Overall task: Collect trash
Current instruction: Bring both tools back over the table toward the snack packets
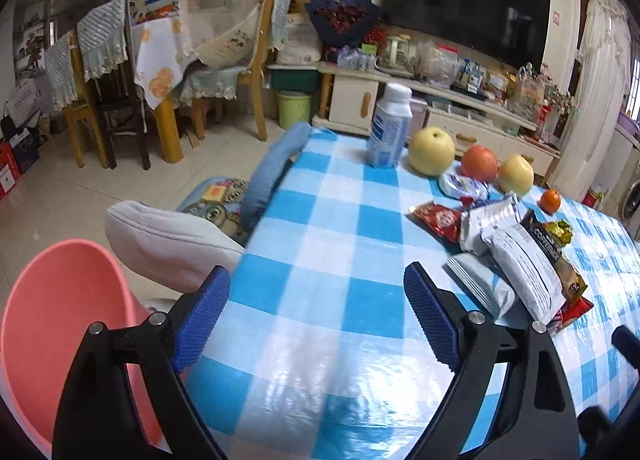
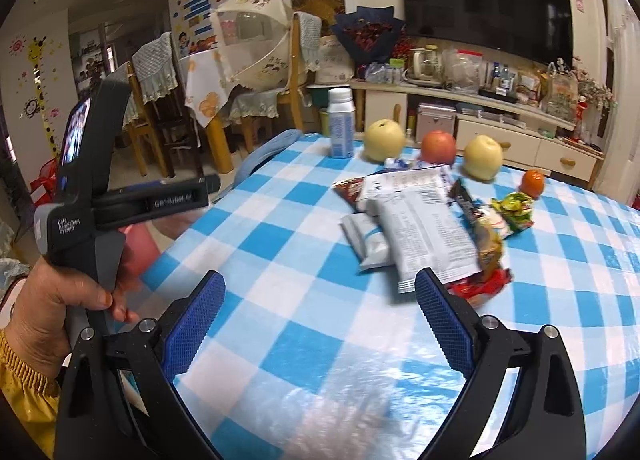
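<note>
The heap of crumpled silver and red snack wrappers (image 2: 420, 232) lies just ahead-right of the right gripper (image 2: 320, 324), nearer it. Both grippers' fingers gape empty; the left gripper (image 1: 316, 316) hovers beside the pink plastic bin (image 1: 60, 324)

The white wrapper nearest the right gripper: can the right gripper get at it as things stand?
Probably yes. The right gripper is open, and only bare tablecloth lies before the white wrapper.

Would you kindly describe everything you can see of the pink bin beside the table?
The pink bin looks like smooth plastic with a rounded, open rim. It sits low beside the table's left edge, near a grey cushion, partly hidden behind the left tool's frame. Its inside is not visible from here, and nothing is seen touching it.
</note>
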Demonstrator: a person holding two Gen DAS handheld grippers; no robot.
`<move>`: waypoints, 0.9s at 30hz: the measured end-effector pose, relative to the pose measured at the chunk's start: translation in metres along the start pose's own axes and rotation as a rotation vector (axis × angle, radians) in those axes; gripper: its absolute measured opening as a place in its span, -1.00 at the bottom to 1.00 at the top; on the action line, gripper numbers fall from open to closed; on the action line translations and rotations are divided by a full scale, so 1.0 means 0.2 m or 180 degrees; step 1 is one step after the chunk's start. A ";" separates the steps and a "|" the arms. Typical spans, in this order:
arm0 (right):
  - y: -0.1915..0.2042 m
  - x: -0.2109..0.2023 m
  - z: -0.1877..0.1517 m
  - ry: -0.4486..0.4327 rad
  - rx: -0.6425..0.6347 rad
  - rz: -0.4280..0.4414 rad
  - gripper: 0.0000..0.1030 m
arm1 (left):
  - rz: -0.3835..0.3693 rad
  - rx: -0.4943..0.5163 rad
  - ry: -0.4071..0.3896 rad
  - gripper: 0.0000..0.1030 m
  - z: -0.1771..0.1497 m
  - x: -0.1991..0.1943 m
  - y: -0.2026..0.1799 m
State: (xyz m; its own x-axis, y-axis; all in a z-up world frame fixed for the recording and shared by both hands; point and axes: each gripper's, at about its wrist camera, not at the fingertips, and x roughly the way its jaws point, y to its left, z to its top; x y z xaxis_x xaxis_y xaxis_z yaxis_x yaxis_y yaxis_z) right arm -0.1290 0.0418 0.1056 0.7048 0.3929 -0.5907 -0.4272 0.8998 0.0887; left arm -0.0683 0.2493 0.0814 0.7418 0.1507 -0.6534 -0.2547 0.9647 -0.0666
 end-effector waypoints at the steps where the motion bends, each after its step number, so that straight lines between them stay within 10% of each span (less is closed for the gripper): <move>1: -0.03 -0.01 0.00 -0.0012 0.0022 -0.0018 0.84 | -0.0041 0.0014 0.0019 0.73 0.00 0.01 -0.02; 27: -0.89 0.00 0.01 0.0088 0.0855 -0.0467 0.84 | -0.0933 0.0497 0.0312 0.73 -0.13 0.13 -0.75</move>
State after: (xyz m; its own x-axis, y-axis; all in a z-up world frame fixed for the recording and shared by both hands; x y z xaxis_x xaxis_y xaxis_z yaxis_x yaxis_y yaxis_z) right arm -0.0525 -0.1187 0.0910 0.7306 0.2529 -0.6342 -0.1543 0.9660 0.2075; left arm -0.0264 0.1034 0.0554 0.7043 -0.1520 -0.6935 0.0642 0.9865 -0.1510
